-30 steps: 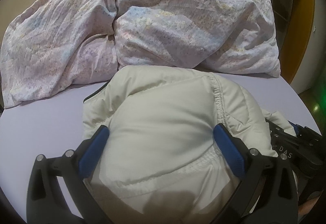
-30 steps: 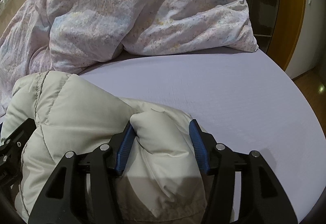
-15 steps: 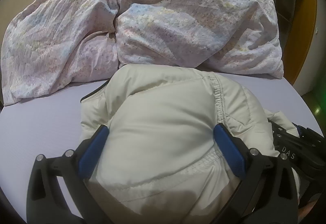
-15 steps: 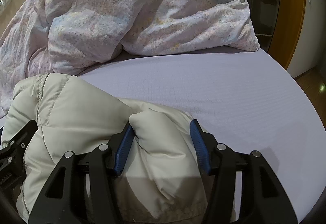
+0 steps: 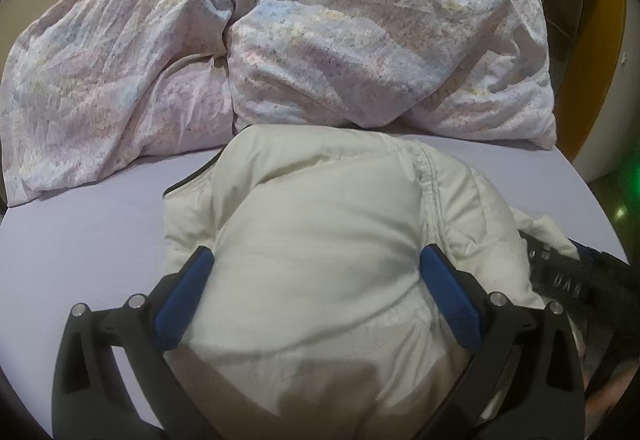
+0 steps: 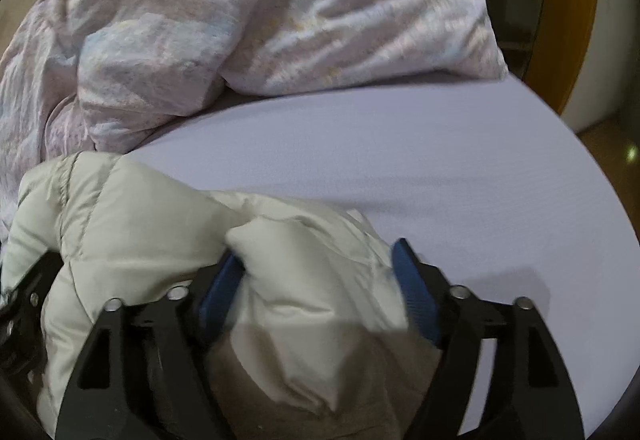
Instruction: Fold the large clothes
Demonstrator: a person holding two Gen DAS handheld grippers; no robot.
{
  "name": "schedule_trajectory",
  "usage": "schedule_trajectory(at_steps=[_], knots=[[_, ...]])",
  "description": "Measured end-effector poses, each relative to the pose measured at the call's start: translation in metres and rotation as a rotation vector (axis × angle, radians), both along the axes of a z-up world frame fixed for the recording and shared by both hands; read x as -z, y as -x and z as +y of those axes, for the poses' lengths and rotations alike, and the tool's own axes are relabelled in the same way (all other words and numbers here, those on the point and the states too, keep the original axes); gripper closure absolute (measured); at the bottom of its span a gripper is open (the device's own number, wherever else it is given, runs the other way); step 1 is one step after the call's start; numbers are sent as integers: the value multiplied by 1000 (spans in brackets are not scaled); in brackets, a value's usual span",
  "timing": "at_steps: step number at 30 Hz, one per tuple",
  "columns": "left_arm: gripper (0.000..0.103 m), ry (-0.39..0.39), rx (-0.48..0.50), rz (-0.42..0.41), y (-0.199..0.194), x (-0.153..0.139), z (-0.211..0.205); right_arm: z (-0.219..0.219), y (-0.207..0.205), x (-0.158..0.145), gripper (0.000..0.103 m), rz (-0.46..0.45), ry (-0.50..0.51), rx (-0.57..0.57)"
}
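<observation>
A cream puffy jacket (image 5: 320, 232) lies bunched on the lilac bed sheet (image 5: 80, 232). My left gripper (image 5: 316, 268) stands wide open with the bulk of the jacket bulging between its blue pads. In the right wrist view the same jacket (image 6: 132, 208) fills the lower left. My right gripper (image 6: 316, 260) has its jaws spread around a thick fold of the jacket, with the pads against the fabric. The right gripper's black body also shows at the right edge of the left wrist view (image 5: 576, 280).
A crumpled pale floral duvet (image 5: 320, 32) is heaped across the back of the bed, also in the right wrist view (image 6: 240, 20). The bed's right edge drops to a wooden door frame (image 6: 568, 20) and floor.
The right gripper's jaws have spread wider around the jacket fold and the view has blurred with motion. The left gripper has edged slightly forward, jaws unchanged.
</observation>
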State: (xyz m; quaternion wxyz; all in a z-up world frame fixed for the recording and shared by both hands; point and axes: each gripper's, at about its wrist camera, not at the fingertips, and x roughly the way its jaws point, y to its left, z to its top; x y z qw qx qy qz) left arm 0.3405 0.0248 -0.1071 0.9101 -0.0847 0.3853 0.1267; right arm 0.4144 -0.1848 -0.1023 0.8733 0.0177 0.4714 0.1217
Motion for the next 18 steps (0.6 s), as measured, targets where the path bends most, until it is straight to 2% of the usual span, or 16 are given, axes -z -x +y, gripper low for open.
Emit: schedule_trajectory(at_steps=[3,5,6,8,10,15,18], knots=[[2,65,18,7,20,-12,7,-22,-2,-17,23,70,-127,-13],[2,131,27,16,38,-18,19,-37,-1,-27,17,99,-195,-34],[2,150,24,22,44,-20,23,-44,-2,-30,11,122,-218,-44],[2,205,9,36,58,-20,37,-59,-5,-33,10,191,-271,-68],[2,265,-8,47,70,-18,51,-69,-7,-30,7,251,-306,-74],[2,386,-22,73,86,-12,75,-88,-12,-5,7,482,-468,-90],[2,421,-3,93,87,-7,78,-87,-6,5,5,556,-494,-110]])
